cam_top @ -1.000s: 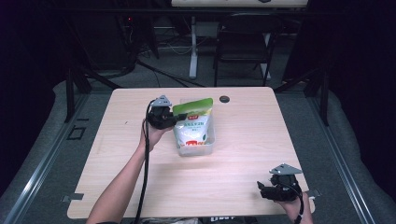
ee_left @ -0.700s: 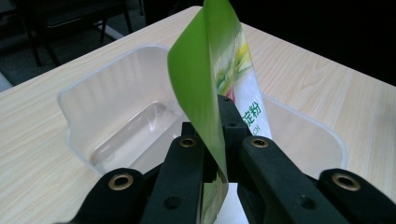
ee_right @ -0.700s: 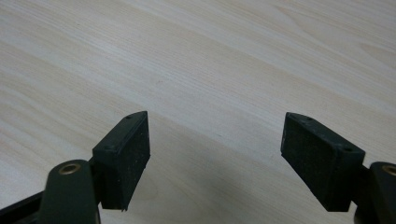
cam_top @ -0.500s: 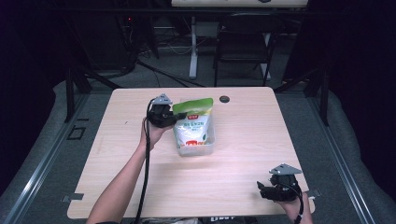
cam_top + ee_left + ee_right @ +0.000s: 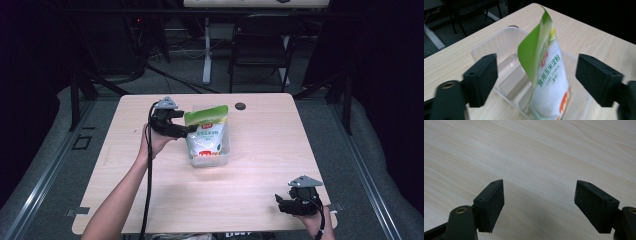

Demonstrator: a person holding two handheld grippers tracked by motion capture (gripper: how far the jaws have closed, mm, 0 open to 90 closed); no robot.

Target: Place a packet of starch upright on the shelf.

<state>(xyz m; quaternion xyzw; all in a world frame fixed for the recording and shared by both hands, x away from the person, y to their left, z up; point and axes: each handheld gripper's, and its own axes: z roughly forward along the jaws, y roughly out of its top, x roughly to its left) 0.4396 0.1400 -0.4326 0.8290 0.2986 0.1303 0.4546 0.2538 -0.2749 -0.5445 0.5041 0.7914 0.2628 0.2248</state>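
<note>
Starch in one green-and-white pouch is seen standing upright in one clear plastic tub near the middle of the wooden table, its green top edge curling over. The left gripper is held just beside the pouch's top, and its jaws have just been opening; they are spread wide now, with the pouch between them but touched by neither pad. The tub's near wall lies below the jaws, between them and the pouch's base. One small dark round cap is set into the table beyond the tub. The right gripper is held near the table's front right corner, well apart from the tub, its jaws wide with nothing but bare wood beneath them. Two grippers are counted in all, and one dark chair is seen behind the table.
</note>
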